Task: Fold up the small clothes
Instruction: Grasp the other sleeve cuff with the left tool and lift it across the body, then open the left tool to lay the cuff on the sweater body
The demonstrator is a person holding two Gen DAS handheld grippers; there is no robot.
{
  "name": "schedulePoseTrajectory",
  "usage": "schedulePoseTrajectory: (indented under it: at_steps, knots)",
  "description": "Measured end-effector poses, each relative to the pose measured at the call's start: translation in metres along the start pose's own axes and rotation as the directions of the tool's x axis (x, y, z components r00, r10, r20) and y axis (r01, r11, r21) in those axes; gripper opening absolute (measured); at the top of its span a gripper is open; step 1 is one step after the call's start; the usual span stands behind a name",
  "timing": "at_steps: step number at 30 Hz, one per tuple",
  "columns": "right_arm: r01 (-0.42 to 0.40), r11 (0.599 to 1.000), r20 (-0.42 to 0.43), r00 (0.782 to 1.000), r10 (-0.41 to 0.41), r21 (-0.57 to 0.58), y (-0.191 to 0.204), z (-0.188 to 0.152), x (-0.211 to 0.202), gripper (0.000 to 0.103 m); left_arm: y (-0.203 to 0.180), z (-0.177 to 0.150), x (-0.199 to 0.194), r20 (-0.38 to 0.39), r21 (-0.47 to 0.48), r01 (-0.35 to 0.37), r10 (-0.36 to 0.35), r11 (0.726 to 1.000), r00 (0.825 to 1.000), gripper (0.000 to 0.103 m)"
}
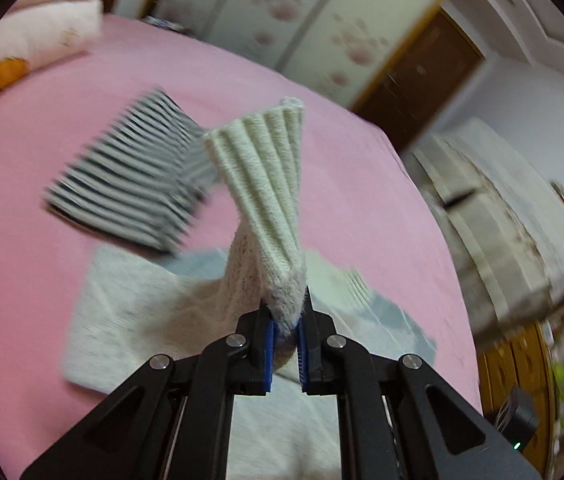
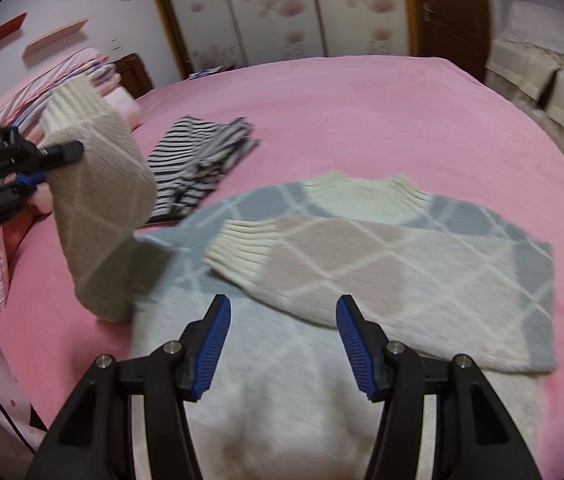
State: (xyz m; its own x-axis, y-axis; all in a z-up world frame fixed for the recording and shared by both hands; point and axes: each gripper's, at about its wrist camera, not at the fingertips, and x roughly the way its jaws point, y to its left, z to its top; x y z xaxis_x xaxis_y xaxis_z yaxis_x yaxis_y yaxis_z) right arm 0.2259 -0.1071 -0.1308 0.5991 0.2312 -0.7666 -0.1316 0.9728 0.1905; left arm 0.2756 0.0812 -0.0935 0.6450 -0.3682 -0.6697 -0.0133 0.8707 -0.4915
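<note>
my left gripper (image 1: 286, 330) has its jaws pinching the sweater's sleeve (image 1: 260, 184), lifted off the pink bed (image 2: 361, 112). my right gripper (image 2: 283, 344) hangs with jaws spread, the sweater (image 2: 401, 272) just beyond them.

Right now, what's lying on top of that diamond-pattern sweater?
One sleeve lies folded across the sweater's chest. The other sleeve is lifted clear, pinched in the left hand-held gripper. What lies beneath the sweater is covered; around it only the pink bedsheet shows.
</note>
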Motion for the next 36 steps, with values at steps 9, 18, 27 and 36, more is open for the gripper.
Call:
schedulePoseTrajectory:
  at_steps: [9,18,27,36]
  knots:
    - [0.098,0.991,-0.045,0.995,-0.094,0.091,-0.081,-0.032,-0.006,0.056,-0.051,-0.112,0.084,-0.17,0.257,-0.03,0.076,0.966,0.983,0.008]
    - [0.112,0.983,-0.072,0.992,-0.103,0.144,-0.109,-0.041,-0.003,0.056,-0.045,-0.141,0.081,-0.219,0.273,0.029,0.033,0.962,0.975,0.063]
    - [0.035,0.983,-0.064,0.998,-0.024,0.181,-0.108,-0.029,-0.004,0.055,-0.011,-0.127,0.007,-0.039,0.324,-0.096,0.115,0.941,0.993,0.065]
    - [-0.026,0.985,-0.094,0.995,0.042,0.168,-0.094,-0.012,0.034,0.055,0.105,-0.12,-0.024,0.021,0.14,-0.37,0.371,0.918,0.928,0.065]
